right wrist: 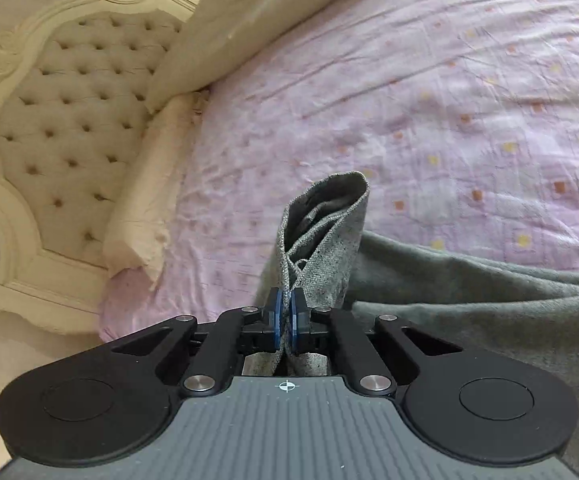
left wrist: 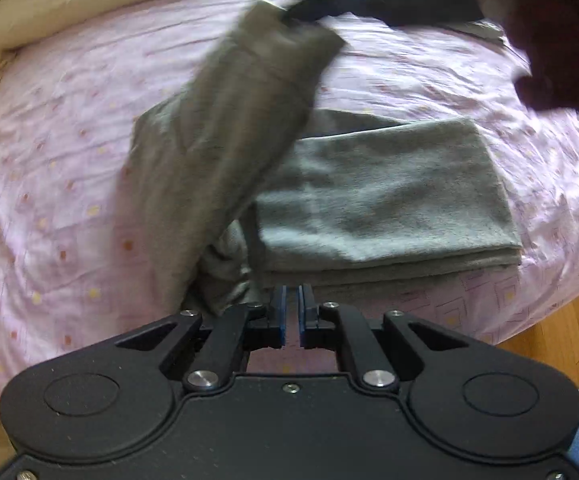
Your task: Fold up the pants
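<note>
Grey pants point(left wrist: 385, 196) lie partly folded on the pink bedspread point(left wrist: 49, 184). One end of them point(left wrist: 245, 92) is lifted up and blurred, held by my right gripper point(left wrist: 309, 4) seen at the top of the left wrist view. In the right wrist view my right gripper point(right wrist: 288, 312) is shut on the pants' hem point(right wrist: 325, 232), which stands up between the pads. My left gripper point(left wrist: 292, 312) is shut and empty, just in front of the folded part's near edge.
A cream tufted headboard point(right wrist: 69, 120) and cream pillows point(right wrist: 225, 32) stand at the bed's head. Wooden floor point(left wrist: 549, 328) shows past the bed's edge. A dark red sleeve point(left wrist: 561, 32) is at the upper right.
</note>
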A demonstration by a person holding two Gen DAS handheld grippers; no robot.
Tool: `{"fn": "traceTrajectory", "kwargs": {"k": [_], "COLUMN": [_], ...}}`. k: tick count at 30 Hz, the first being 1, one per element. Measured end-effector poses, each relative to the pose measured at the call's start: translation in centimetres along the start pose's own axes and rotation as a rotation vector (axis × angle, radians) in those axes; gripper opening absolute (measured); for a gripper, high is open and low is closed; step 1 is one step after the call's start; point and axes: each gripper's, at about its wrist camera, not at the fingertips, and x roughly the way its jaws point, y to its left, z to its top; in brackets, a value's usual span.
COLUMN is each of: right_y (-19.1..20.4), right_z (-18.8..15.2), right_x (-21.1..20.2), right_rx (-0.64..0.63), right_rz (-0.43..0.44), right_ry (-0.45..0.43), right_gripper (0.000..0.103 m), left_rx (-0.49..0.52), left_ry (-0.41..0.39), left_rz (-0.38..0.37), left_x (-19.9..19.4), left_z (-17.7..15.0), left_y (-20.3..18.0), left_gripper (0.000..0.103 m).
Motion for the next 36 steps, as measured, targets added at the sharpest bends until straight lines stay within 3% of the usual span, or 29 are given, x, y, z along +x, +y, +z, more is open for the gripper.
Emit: {"fn": "traceTrajectory", "kwargs": {"k": [4,7,12,14,16,18,23,25,27,29,31,33,36], "right_y": [2.4,1.6,-3.8,-5.5,-7.0,-8.3,-10.4,-10.2,-9.4,-8.1,-6.1,-4.4,-2.4], "right_z": [1.0,0.7,-1.4,-2.3,-2.9,-3.3,-3.8,-4.0,-3.8,-3.4,-2.8,-2.4,-0.9], "right_x": [-0.2,0.7,1.1,1.0,0.7,0.8,3.4,4.4,4.8,5.4,6.0,5.9,3.9], "right_rx": [-0.070,-0.118,-0.062,-0.069,-0.041,0.021,0.123,0.119,0.123,0.125,0.059,-0.008,0.012], "right_rz": [-0.005,-0.108,-0.309,-0.339,-0.300,-0.235,-0.214,-0.210,-0.179,-0.139,-0.200,-0.193,-0.110], "right_ry": [0.005,0.053,0.123,0.132,0.108,0.079,0.091,0.090,0.066,0.075,0.096,0.114,0.102], "right_gripper": [0.005,0.005,0.008,0.017,0.062,0.077,0.077,0.082,0.078,0.057,0.019,0.016,0.013], "left_rx": [0.028,0.003,-0.016,-0.056,-0.100,-0.142,-0.189,-0.194,-0.200,-0.194,-0.169,-0.129,-0.062], "left_ry": [-0.032,-0.014,-0.010,-0.002,0.010,0.023,0.050,0.054,0.052,0.056,0.055,0.040,0.005], "left_rz": [0.031,0.010,0.023,0.031,0.047,0.062,0.095,0.100,0.095,0.086,0.069,0.053,0.026], "left_x": [1.9,2.9,1.8,1.3,0.8,0.4,-0.2,-0.3,-0.3,-0.1,0.2,0.3,0.7], "left_z": [1.2,1.9,0.9,0.6,0.3,0.1,-0.2,-0.4,-0.4,-0.3,-0.1,0.2,0.9], "left_y": [-2.1,-2.5,-1.4,-0.2,1.1,2.5,4.9,5.3,5.5,5.3,4.7,3.6,1.5], "left_gripper": [0.019,0.021,0.021,0.021,0.021,0.021,0.021,0.021,0.021,0.021,0.021,0.021,0.021]}}
